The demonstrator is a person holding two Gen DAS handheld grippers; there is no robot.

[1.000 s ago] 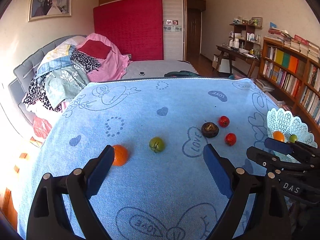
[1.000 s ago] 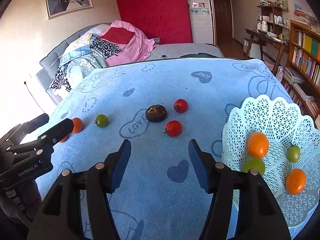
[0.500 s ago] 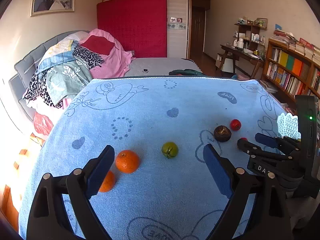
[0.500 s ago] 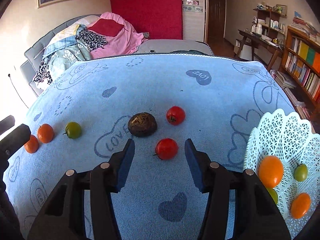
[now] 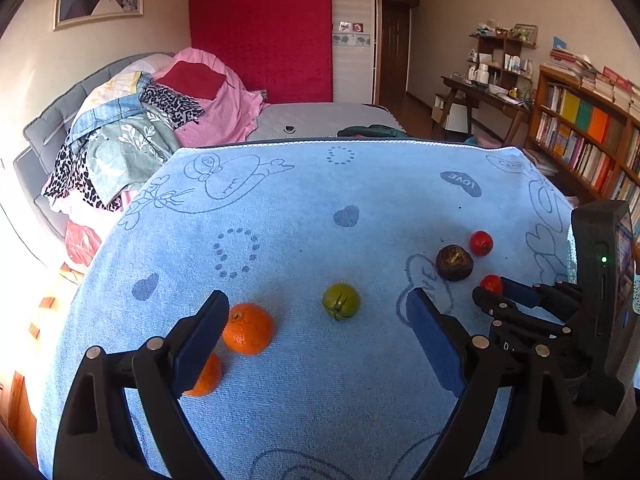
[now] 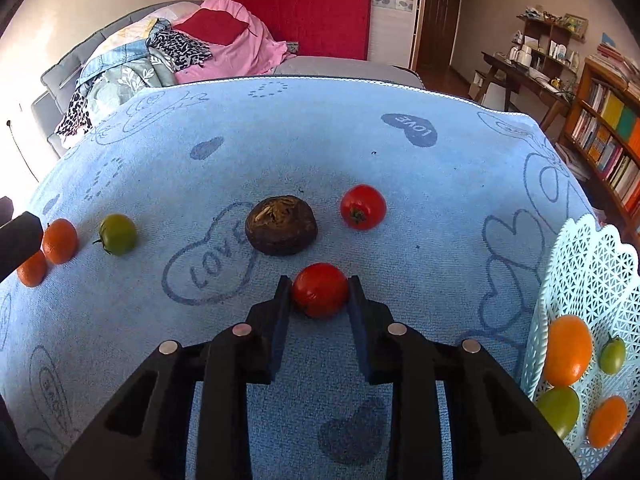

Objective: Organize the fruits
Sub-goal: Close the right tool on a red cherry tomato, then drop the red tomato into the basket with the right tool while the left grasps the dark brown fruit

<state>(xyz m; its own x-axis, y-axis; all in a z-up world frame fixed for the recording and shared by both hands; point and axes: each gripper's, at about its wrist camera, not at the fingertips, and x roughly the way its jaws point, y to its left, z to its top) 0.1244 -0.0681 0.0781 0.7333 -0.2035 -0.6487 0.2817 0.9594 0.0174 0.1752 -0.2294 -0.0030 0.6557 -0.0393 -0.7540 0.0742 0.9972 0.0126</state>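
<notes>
My right gripper (image 6: 319, 296) has closed on a red tomato (image 6: 320, 295) that rests on the blue towel (image 6: 280, 140). Behind it lie a dark brown fruit (image 6: 281, 225) and a second red tomato (image 6: 363, 207). A green tomato (image 6: 117, 234) and two oranges (image 6: 59, 240) lie at the left. My left gripper (image 5: 316, 330) is open and empty; an orange (image 5: 248, 328) sits by its left finger, a green tomato (image 5: 340, 301) just beyond. The white lattice basket (image 6: 588, 264) at the right holds several fruits.
A second orange (image 5: 204, 376) lies partly behind my left finger. The right gripper's body (image 5: 560, 312) shows at the right of the left wrist view. A bed with piled clothes (image 5: 160, 120) lies beyond the table, bookshelves (image 5: 580, 136) at the right.
My right gripper moved forward and down and closed its fingers on the near red tomato. My left gripper drew nearer to the oranges and green tomato, still open.
</notes>
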